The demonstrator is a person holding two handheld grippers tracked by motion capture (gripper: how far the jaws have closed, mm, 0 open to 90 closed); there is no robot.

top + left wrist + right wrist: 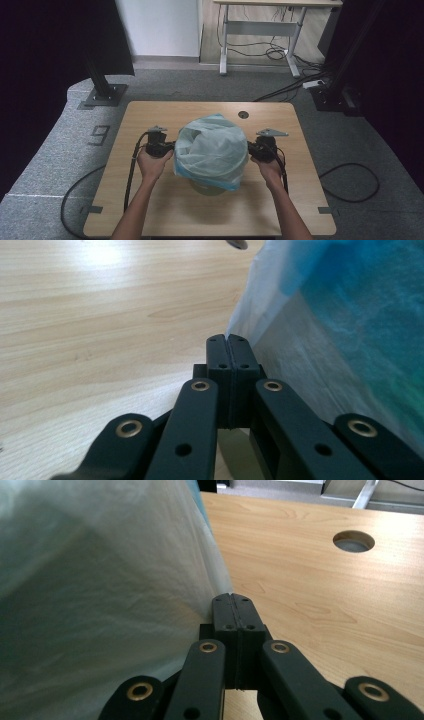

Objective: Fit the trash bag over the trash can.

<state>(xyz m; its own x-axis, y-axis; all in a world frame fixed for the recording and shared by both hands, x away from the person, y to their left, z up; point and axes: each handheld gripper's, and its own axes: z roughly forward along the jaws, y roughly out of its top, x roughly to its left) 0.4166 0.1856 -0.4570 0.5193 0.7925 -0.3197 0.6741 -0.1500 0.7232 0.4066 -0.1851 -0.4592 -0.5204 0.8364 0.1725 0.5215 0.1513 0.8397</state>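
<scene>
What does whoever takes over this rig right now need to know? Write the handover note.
Left tongs: shut, pinching the edge of the plastic bag on its left side.
Right tongs: shut, pinching the bag's edge on its right side.
Bag: pale blue, translucent, puffed up at the middle of the wooden table, draped over a round object whose base peeks out at the near side.
Done: both sides gripped.
Left, judging by the grip: probably drawing the bag down over the object, or lifting it off; the direction cannot be told.
</scene>
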